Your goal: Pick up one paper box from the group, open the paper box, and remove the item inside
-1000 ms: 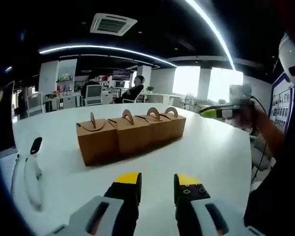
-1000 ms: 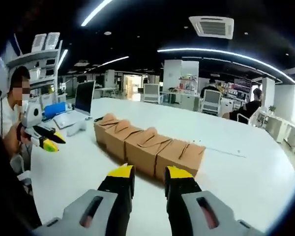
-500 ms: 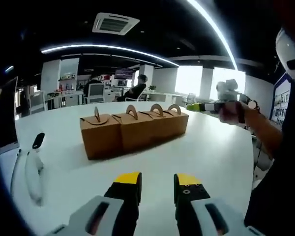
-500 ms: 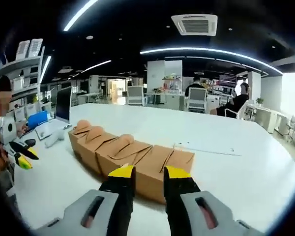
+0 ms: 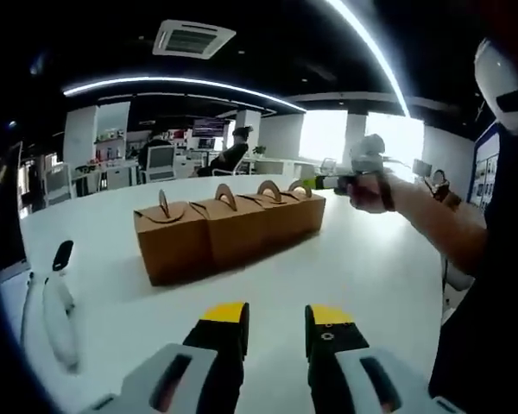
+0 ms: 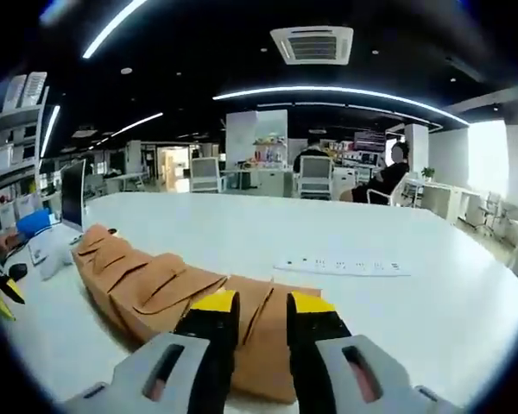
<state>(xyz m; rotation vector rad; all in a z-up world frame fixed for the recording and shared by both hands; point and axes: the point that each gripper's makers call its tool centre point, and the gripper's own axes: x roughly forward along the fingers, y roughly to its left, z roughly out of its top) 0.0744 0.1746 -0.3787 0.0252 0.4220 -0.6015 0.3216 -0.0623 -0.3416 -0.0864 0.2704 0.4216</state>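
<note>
Item: row of four brown kraft-paper boxes with arched carry handles (image 5: 229, 226), standing side by side and touching on the wide white counter (image 5: 363, 276). All four lids are shut, handles upright. In the right gripper view the same row (image 6: 155, 285) runs away to the left, and its nearest box lies directly beyond the claw tips.

Left claw (image 5: 276, 315): grey body with yellow-tipped black jaws, held low over the bare counter, well short of the row. Jaws parted by a narrow gap, nothing between them.

Right claw (image 6: 251, 304): same make, jaws parted by a similar gap, empty. The tips overlap the near end box in the picture; whether they touch the cardboard cannot be told. In the left gripper view this claw (image 5: 315, 183) appears at the far end of the row, level with the last box's handle, held in a person's hand (image 5: 369, 191) with the forearm reaching in from the right.

Other items on the counter: a white handheld device with a black end (image 5: 59, 297), lying left of the row and apart from it; a white power strip (image 6: 341, 266), flat on the counter beyond the boxes; a dark monitor screen (image 6: 72, 191) at the far left edge.

Background: office chairs, desks and seated people, too small to detail; a square ceiling air vent (image 6: 312, 43) and curved strip lights overhead.
</note>
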